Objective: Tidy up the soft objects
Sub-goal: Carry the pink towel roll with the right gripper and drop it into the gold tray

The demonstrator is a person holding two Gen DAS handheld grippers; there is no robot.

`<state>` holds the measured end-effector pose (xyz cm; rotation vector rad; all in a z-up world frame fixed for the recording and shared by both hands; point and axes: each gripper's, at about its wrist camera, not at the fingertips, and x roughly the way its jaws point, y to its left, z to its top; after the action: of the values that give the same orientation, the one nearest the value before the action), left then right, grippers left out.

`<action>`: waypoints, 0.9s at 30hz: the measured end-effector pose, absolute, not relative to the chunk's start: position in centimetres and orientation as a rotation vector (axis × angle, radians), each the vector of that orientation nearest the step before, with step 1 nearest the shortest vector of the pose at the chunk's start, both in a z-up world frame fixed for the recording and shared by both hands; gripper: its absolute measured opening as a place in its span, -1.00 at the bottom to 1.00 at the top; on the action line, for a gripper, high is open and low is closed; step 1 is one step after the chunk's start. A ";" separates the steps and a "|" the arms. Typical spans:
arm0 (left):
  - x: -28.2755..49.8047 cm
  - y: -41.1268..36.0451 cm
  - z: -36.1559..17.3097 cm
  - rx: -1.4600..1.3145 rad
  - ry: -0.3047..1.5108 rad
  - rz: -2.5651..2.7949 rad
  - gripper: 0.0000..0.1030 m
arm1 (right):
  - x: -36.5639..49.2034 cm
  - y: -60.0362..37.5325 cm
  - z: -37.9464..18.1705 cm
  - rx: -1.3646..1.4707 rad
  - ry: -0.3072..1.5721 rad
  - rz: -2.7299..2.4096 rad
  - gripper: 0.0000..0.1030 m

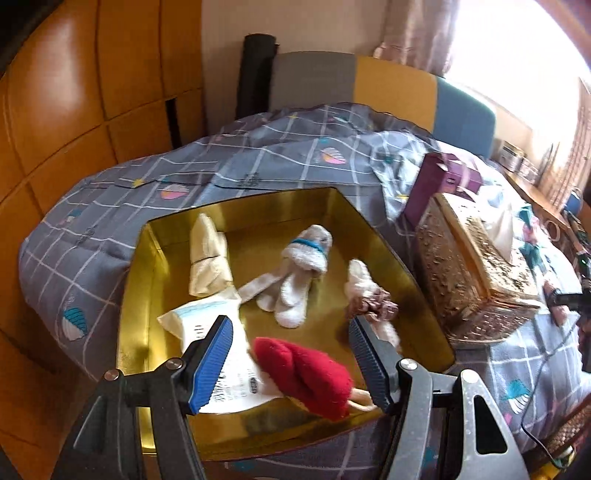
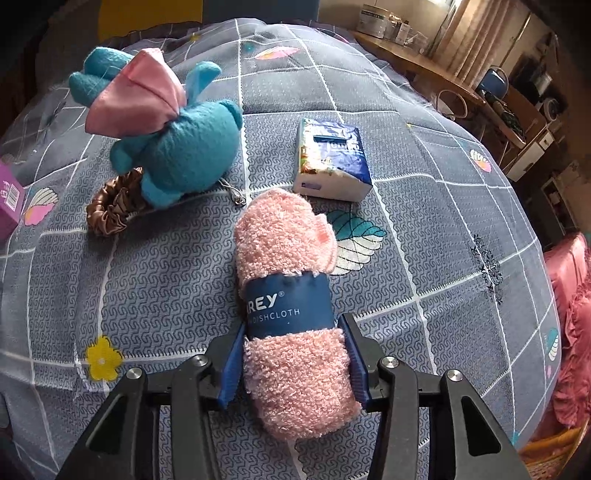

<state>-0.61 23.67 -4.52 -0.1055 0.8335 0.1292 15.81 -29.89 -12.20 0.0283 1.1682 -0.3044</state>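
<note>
Left claw [image 1: 291, 363]: spread wide, empty, above shiny gold metal tray [image 1: 136, 295] on the grey checked bedspread [image 1: 110, 177]; red plush piece [image 1: 306, 376] lies between its fingers, in the tray. Right claw [image 2: 295, 363]: closed on rolled pink fluffy dishcloth with blue paper band [image 2: 291, 306], over the bedspread.

I'm in a home bedroom: a bed under a grey patterned quilt [image 1: 258, 155], a padded headboard [image 1: 369, 81], curtains [image 1: 417, 33], wooden wardrobe doors [image 1: 74, 92].
</note>
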 end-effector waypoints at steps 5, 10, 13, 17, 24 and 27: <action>-0.5 23.4 -4.7 -0.105 0.836 0.108 0.29 | 16.8 -29.7 -10.3 0.011 1.134 -0.292 -0.20; -0.5 23.3 -4.9 -0.116 0.848 0.075 0.29 | 19.8 -27.7 -7.4 -0.074 1.102 -0.258 -0.23; -0.6 23.2 -5.1 -0.122 0.850 0.063 0.29 | 21.7 -25.6 -5.3 -0.130 1.074 -0.230 -0.23; -0.6 23.3 -5.2 -0.132 0.851 0.053 0.29 | 23.9 -22.4 -2.1 -0.162 1.036 -0.185 -0.23; -0.8 23.2 -5.2 -0.129 0.849 0.036 0.29 | 28.9 -13.1 4.3 -0.175 0.926 -0.068 -0.23; -1.0 23.2 -5.3 -0.129 0.851 0.033 0.29 | 30.2 -7.5 6.1 -0.202 0.884 0.021 -0.23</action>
<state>-0.96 23.25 -5.26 -0.1288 0.8506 0.0329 30.24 -7.53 6.07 -0.2017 0.8837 0.0209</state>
